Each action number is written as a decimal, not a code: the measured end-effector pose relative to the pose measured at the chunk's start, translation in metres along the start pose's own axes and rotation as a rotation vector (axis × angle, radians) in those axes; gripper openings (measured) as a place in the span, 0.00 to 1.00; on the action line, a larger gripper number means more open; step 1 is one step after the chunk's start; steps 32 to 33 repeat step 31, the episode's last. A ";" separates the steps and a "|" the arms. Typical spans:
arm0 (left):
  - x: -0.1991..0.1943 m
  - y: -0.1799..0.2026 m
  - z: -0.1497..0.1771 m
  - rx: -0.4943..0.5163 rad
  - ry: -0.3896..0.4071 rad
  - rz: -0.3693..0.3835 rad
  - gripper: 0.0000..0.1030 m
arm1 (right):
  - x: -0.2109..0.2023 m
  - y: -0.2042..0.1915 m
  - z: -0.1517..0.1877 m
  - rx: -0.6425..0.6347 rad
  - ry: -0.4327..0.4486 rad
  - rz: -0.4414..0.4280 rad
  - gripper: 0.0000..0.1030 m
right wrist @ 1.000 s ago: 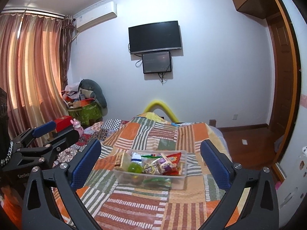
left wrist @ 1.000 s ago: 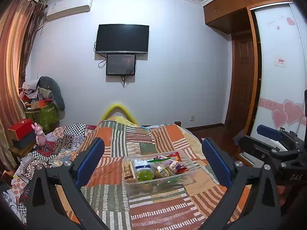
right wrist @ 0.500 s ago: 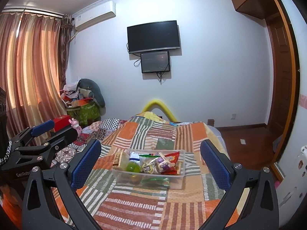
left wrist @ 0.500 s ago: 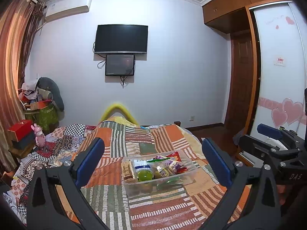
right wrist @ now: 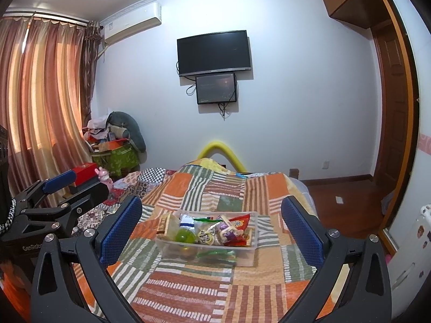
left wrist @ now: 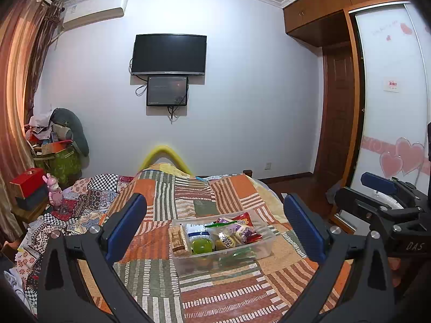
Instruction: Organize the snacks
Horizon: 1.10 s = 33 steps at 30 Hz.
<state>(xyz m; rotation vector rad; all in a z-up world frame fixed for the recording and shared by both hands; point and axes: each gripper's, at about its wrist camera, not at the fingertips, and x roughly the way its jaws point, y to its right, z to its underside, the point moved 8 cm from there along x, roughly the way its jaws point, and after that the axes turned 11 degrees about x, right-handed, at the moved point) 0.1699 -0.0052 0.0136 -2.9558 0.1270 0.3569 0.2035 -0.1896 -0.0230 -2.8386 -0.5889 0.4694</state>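
A clear plastic bin [left wrist: 265,250] sits on the patchwork bedspread [left wrist: 215,290]. It holds several snacks: a biscuit pack [left wrist: 177,239], a green jelly cup [left wrist: 202,245] and red and purple packets [left wrist: 247,231]. The bin also shows in the right wrist view [right wrist: 242,258]. My left gripper [left wrist: 215,228] is open and empty, held back from the bin. My right gripper [right wrist: 212,228] is open and empty too, also short of the bin. Each gripper shows at the edge of the other's view: the right one [left wrist: 382,202], the left one [right wrist: 62,193].
A TV [left wrist: 169,53] hangs on the far wall. A cluttered pile with a green bag [left wrist: 56,158] stands at the left by the curtains [right wrist: 40,102]. A red box [left wrist: 27,181] and pink toy [left wrist: 55,191] sit beside the bed. A wardrobe [left wrist: 390,107] is on the right.
Both views have shifted very slightly; the bin sits a touch lower in the frames. Both grippers stay open and empty.
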 end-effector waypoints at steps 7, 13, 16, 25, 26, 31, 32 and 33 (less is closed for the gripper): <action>0.000 0.001 0.000 0.003 -0.003 0.010 1.00 | -0.001 0.001 -0.001 -0.001 -0.001 0.001 1.00; 0.002 0.002 0.000 -0.001 -0.009 0.020 1.00 | 0.000 0.004 0.000 0.003 -0.004 0.003 1.00; 0.002 0.002 0.001 0.002 -0.008 0.020 1.00 | 0.001 0.003 0.000 0.003 -0.003 0.003 1.00; 0.004 0.002 0.003 -0.009 -0.011 0.026 1.00 | 0.001 0.003 0.001 0.007 -0.008 0.004 1.00; 0.004 0.002 0.004 -0.011 -0.012 0.028 1.00 | 0.001 0.003 0.001 0.005 -0.008 0.004 1.00; 0.005 0.002 0.004 -0.013 -0.014 0.032 1.00 | 0.002 0.004 0.001 0.005 -0.011 0.007 1.00; 0.005 0.002 0.004 -0.013 -0.014 0.032 1.00 | 0.002 0.004 0.001 0.005 -0.011 0.007 1.00; 0.005 0.002 0.004 -0.013 -0.014 0.032 1.00 | 0.002 0.004 0.001 0.005 -0.011 0.007 1.00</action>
